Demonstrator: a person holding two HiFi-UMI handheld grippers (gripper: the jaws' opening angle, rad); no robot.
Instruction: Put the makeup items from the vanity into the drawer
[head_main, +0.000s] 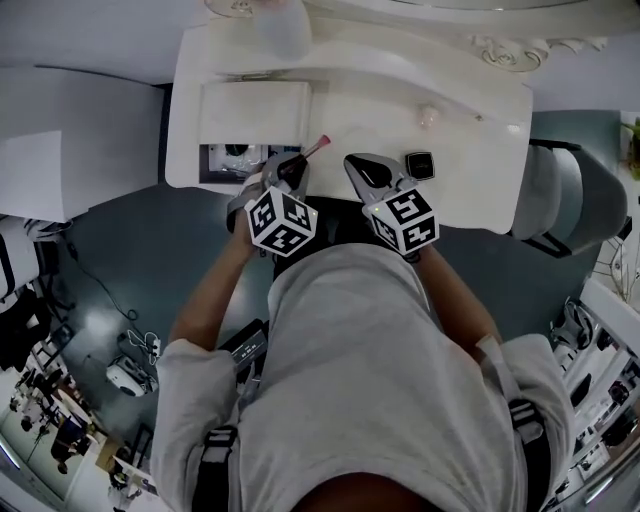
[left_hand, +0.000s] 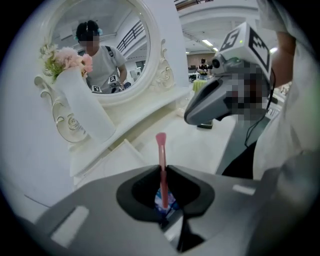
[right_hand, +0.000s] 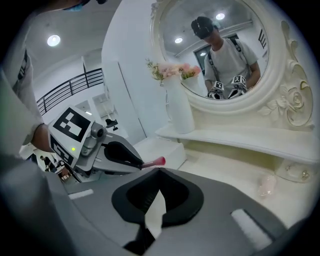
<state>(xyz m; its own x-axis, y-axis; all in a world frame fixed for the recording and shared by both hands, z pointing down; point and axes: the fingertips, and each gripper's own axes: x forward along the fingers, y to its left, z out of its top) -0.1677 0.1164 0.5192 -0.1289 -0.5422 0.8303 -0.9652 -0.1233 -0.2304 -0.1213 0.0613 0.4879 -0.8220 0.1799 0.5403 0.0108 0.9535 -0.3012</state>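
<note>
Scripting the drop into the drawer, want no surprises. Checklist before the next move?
1. Left claw clamped on pink stick: ok.
2. Right claw shut and empty: ok.
3. Drawer open: ok.
4. Stick over the drawer opening: not ok. In the head view its tip sits to the right of the opening.
5. Free room in the drawer: cannot tell, the inside is too small to read.
6. Vanity cleared: not ok. A black compact and a small pink item lie on it.
</note>
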